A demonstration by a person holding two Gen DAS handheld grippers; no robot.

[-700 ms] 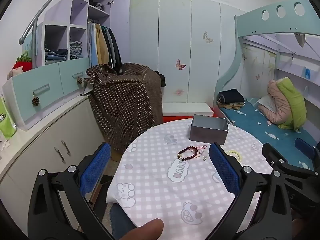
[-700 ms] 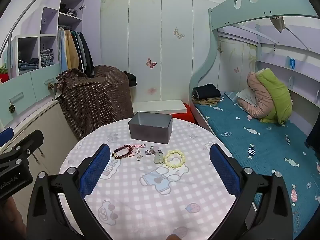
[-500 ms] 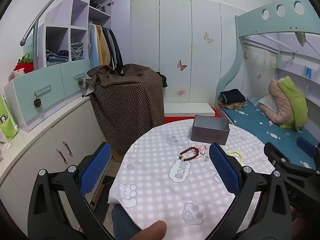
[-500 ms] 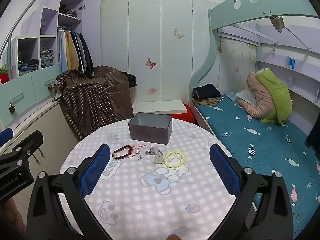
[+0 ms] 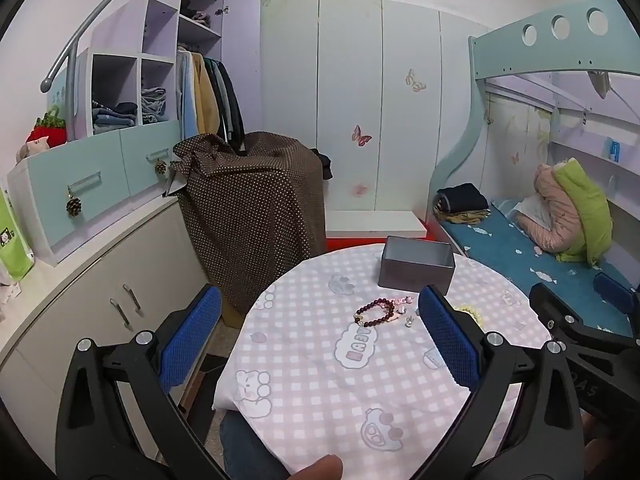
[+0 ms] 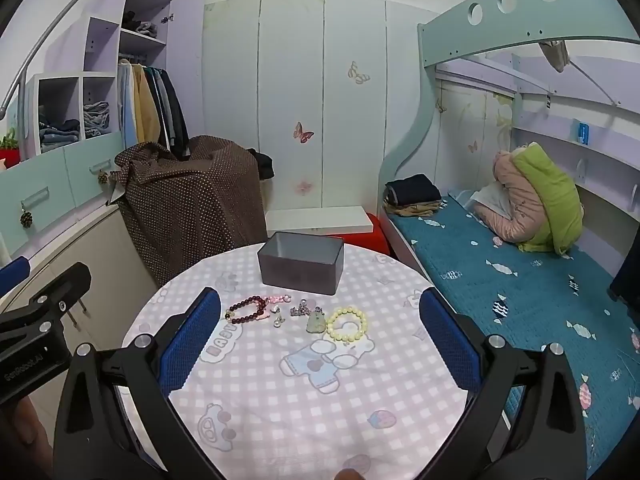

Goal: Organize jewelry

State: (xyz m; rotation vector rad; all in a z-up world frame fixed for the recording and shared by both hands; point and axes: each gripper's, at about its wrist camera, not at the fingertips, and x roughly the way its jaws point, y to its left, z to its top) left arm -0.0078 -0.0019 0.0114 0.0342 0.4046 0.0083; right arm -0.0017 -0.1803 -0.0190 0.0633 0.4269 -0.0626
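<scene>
1. Both grippers hover above the near part of the table, jaws spread wide and holding nothing: the left gripper (image 5: 320,344) and the right gripper (image 6: 320,340), each with blue textured pads on black fingers.
2. Between the right gripper's fingers lies the row of jewelry on the round table with a pink-and-white checked cartoon tablecloth (image 6: 304,392).
3. From left to right the row holds a dark red beaded bracelet (image 6: 247,309), a small pink charm piece (image 6: 279,300), a few small silver trinkets (image 6: 299,311), a pale green stone pendant (image 6: 316,323) and a pale yellow beaded bracelet (image 6: 347,323).
4. The pendant lies just beside the yellow bracelet; whether they touch cannot be told.
5. Just behind the row stands an open grey rectangular metal box (image 6: 301,263), upright, its inside hidden from view.
6. Beyond the table's left edge is a brown dotted cloth draped over furniture (image 6: 188,196); to the right, a bed with a teal quilted cover (image 6: 520,288).
</scene>
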